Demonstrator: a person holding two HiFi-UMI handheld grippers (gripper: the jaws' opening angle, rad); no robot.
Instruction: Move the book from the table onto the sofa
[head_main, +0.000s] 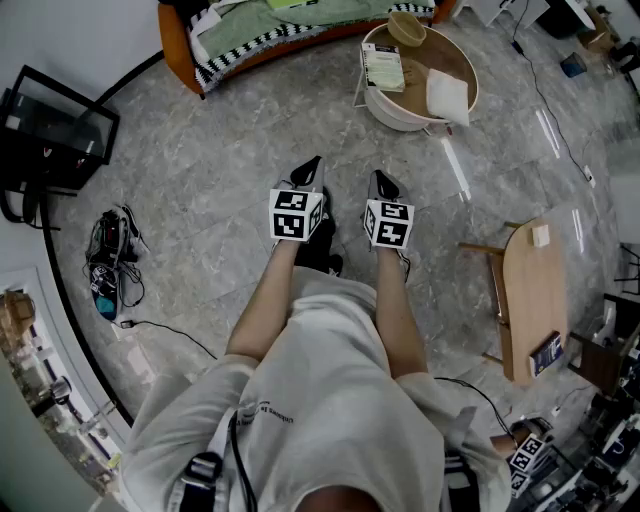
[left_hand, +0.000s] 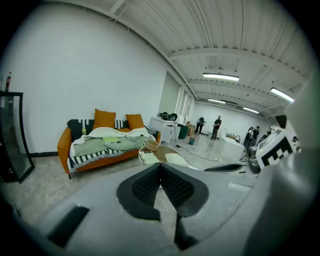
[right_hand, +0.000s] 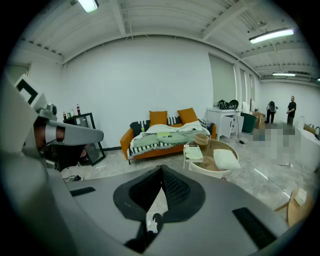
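Note:
The book (head_main: 383, 66), pale green and white, lies at the left edge of the round white-rimmed table (head_main: 398, 117), beside a white cushion (head_main: 447, 96) and a woven bowl (head_main: 406, 27). Behind the table stands the orange sofa (head_main: 175, 45), draped with a green blanket. My left gripper (head_main: 306, 172) and right gripper (head_main: 384, 184) are held side by side over the bare floor, well short of the table, both shut on nothing. The right gripper view shows the book (right_hand: 193, 152) ahead and slightly right of the shut jaws (right_hand: 161, 169). In the left gripper view the sofa (left_hand: 100, 145) lies ahead left of the shut jaws (left_hand: 161, 165).
A wooden side table (head_main: 533, 300) stands to my right with a dark flat object (head_main: 545, 352) on it. At the left wall are a black glass cabinet (head_main: 50, 135) and a tangle of cables (head_main: 110, 260). Several people stand far off (left_hand: 217, 127).

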